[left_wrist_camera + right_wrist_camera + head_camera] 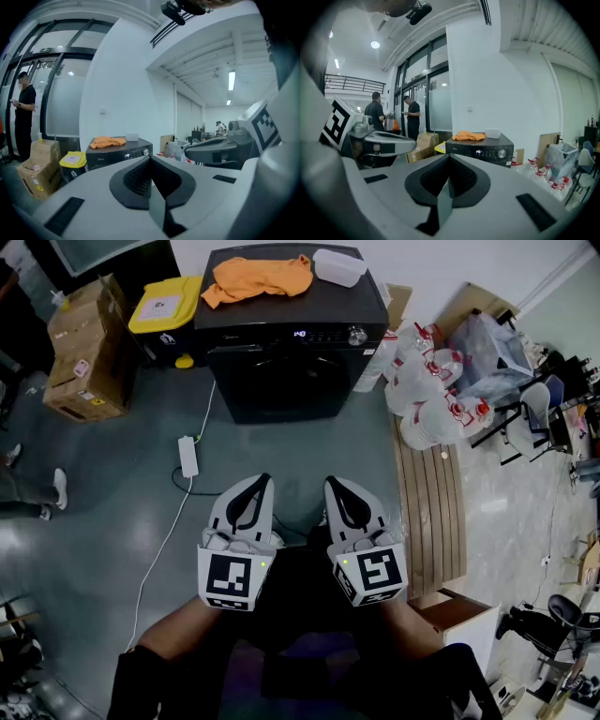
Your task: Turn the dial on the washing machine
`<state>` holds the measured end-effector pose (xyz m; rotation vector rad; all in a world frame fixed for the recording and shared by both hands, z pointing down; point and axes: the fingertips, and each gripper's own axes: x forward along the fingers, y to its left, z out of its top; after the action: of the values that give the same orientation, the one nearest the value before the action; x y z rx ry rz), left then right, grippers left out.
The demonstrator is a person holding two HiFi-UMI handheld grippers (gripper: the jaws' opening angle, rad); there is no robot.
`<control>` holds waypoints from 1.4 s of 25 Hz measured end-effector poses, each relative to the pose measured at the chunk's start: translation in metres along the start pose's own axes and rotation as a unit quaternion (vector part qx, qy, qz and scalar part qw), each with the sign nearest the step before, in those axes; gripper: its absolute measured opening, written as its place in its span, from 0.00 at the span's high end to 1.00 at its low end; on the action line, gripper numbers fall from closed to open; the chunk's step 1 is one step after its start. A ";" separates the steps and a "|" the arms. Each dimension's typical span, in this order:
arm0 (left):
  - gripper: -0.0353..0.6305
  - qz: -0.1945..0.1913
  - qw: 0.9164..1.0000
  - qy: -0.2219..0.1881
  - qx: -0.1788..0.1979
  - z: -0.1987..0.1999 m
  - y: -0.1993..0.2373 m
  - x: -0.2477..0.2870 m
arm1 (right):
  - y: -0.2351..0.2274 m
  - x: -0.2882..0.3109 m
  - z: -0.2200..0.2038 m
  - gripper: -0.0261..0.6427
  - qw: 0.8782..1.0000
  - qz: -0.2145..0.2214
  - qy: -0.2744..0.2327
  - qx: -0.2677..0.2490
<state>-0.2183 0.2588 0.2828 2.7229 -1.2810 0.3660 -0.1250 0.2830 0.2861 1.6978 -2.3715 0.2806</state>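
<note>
Left white gripper (pixel 263 486) and right white gripper (pixel 332 487): jaws pressed together, empty.
Silver round dial (pixel 357 335) is seen far off, at the right of the black washing machine (pixel 281 385); unopened jaws could be skidded off it.

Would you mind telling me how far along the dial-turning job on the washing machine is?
Nothing looks done yet. The left gripper and right gripper are shut and empty, side by side, short of the washing machine with floor between. Left to do: approach, grip the dial at its upper right, turn it.
</note>
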 end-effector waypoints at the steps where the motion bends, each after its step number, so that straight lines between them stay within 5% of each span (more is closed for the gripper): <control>1: 0.93 0.000 1.000 0.004 -0.002 -0.001 0.000 0.001 | -0.001 0.001 0.000 0.94 1.000 -0.001 0.000 0.000; 20: 0.93 -0.002 1.000 -0.001 -0.013 0.007 0.005 0.029 | -0.031 0.017 0.003 0.94 1.000 -0.016 0.008 0.009; 35: 0.93 0.058 0.998 0.007 -0.012 0.046 0.017 0.151 | -0.135 0.107 0.024 0.94 0.999 0.045 0.014 -0.023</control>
<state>-0.1300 0.1263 0.2777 2.6279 -1.4348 0.3787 -0.0325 0.1359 0.2970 1.5611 -2.4186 0.2603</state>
